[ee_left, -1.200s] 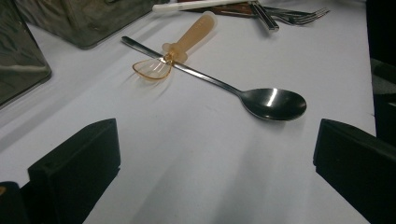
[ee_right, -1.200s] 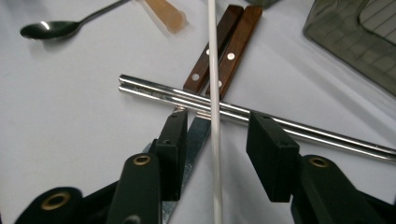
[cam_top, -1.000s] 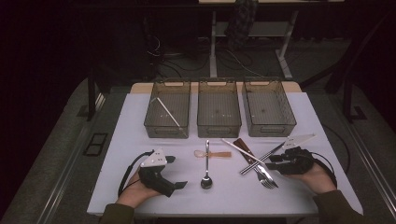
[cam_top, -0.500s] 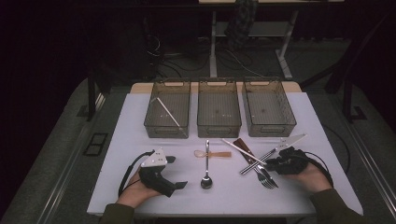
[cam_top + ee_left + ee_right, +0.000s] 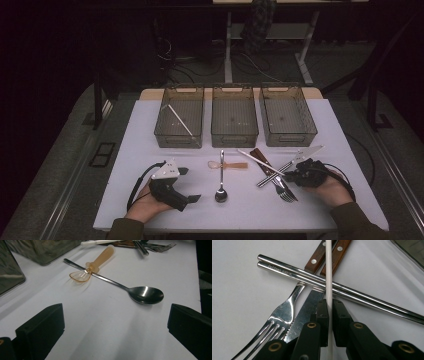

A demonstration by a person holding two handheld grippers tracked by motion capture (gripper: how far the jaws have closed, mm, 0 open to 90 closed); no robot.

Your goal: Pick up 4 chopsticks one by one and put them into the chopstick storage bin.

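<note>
My right gripper [image 5: 330, 312] is shut on a thin white chopstick [image 5: 328, 270]; its jaws have just been closing, with the stick between the pads. Under the stick lie a pair of steel chopsticks [image 5: 352, 291], a fork [image 5: 284, 312] and a wooden-handled knife [image 5: 305, 312]. In the high view the right gripper [image 5: 292, 175] rests at this pile, and the white chopstick [image 5: 260, 162] slants up to the left. My left gripper [image 5: 189, 185] lies open on the table's front left. Between its jaws [image 5: 115, 327] is bare table, and a steel spoon [image 5: 147, 294] lies beyond.
Three clear bins stand in a row at the back: left [image 5: 165, 135], with a white stick [image 5: 179, 120] inside, middle [image 5: 235, 137] and right [image 5: 287, 137]. A small amber plastic spoon [image 5: 227, 164] lies under the steel spoon's [image 5: 221, 180] handle. The table's [image 5: 150, 125] front edge is near both hands.
The right gripper has shifted slightly towards the cutlery pile and drawn its jaws together on the white chopstick. The left hand has stayed put.
</note>
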